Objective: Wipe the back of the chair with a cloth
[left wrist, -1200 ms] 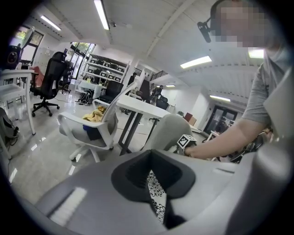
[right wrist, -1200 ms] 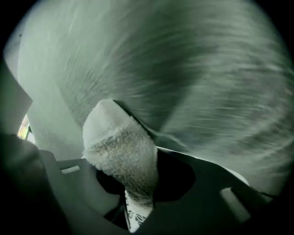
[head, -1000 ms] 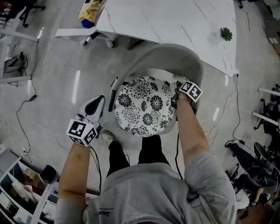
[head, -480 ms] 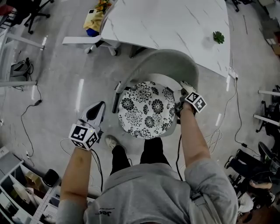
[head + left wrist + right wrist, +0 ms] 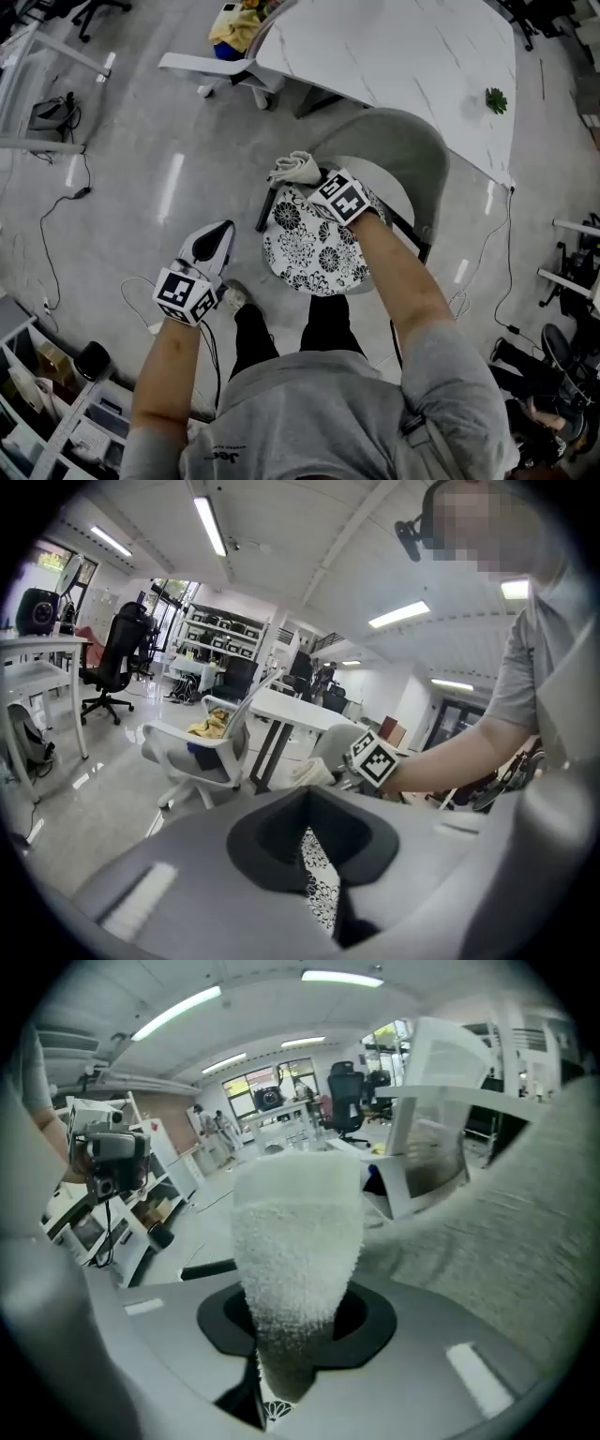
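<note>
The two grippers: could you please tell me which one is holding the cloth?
The right gripper, above the floral chair seat, clamps the white cloth; the left gripper hangs empty beside it.

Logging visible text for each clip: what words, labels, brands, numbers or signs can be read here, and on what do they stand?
No text here can be read.
Small print on the back of the person's shirt: too blurred to read.
Marker cubes, left and right: black-and-white square patterns only, no letters or numbers.
</note>
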`<state>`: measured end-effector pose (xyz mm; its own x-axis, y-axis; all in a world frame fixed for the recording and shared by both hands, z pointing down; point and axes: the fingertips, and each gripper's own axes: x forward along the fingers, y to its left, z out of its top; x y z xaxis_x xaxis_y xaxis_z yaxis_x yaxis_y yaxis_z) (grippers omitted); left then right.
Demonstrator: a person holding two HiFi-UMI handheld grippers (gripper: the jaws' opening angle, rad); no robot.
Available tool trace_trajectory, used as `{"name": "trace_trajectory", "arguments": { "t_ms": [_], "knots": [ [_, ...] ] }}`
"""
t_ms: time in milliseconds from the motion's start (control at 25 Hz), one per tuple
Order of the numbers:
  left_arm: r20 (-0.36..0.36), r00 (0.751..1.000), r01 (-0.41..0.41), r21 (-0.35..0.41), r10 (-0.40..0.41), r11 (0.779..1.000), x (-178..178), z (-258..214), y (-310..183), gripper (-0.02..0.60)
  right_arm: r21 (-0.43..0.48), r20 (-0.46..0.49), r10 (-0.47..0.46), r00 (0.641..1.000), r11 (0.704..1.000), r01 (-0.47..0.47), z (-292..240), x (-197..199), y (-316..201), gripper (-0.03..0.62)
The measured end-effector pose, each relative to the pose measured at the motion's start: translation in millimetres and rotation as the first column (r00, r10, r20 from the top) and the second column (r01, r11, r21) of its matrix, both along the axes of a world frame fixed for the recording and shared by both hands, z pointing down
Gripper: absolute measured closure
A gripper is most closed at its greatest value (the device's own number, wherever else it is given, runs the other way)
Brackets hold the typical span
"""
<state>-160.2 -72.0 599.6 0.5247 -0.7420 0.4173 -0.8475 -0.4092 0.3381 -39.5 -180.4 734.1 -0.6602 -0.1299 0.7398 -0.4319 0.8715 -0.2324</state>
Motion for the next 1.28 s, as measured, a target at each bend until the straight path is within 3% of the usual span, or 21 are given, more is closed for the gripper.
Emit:
{"name": "trace_trajectory", "arguments": {
  "t_ms": [120, 240, 480, 600, 760, 960, 1080, 1280],
  "knots": [
    [-0.007, 1.000, 0.017, -0.004, -0.017, 1.000, -10.3, 2.3, 9.3, 0.525, -0.109, -0.053, -0.049, 0.997, 0.993, 0.043, 8.3, -23.1, -2.7, 0.502],
    [-0.013, 0.999, 0.035, -0.008, -0.035, 0.999, -21.1, 4.9, 15.1, 0.525, -0.204, -0.048, 0.001, 0.999, 0.979, -0.011, 11.8, -13.6, -13.4, 0.500],
    [-0.018, 0.999, 0.050, 0.001, -0.050, 0.999, -29.2, -1.1, 14.5, 0.525, -0.144, -0.142, 0.156, 0.977, 0.974, -0.177, 9.8, 34.2, -57.1, 0.499],
    [-0.015, 0.999, 0.045, 0.005, -0.045, 0.999, -29.0, -7.9, 13.2, 0.525, -0.145, -0.132, 0.278, 0.951, 0.944, -0.296, -9.4, 58.7, -80.1, 0.499],
    [-0.016, 0.999, 0.042, 0.007, -0.042, 0.999, -26.5, -16.1, 10.5, 0.525, -0.197, -0.042, 0.477, 0.878, 0.858, -0.475, -49.1, 96.5, -106.7, 0.499],
    [-0.013, 1.000, 0.018, 0.011, -0.018, 1.000, -17.0, -32.2, 9.7, 0.525, -0.276, 0.070, 0.689, 0.721, 0.708, -0.650, -102.2, 171.9, -127.0, 0.500],
    [-0.010, 1.000, 0.007, 0.017, -0.007, 1.000, -11.3, -40.6, 5.3, 0.525, -0.313, 0.078, 0.759, 0.646, 0.634, -0.707, -111.3, 224.6, -122.8, 0.500],
    [-0.010, 1.000, -0.010, 0.016, 0.011, 1.000, 3.1, -47.4, -2.4, 0.525, -0.369, 0.053, 0.822, 0.567, 0.544, -0.754, -94.9, 282.5, -91.6, 0.502]
  ]
}}
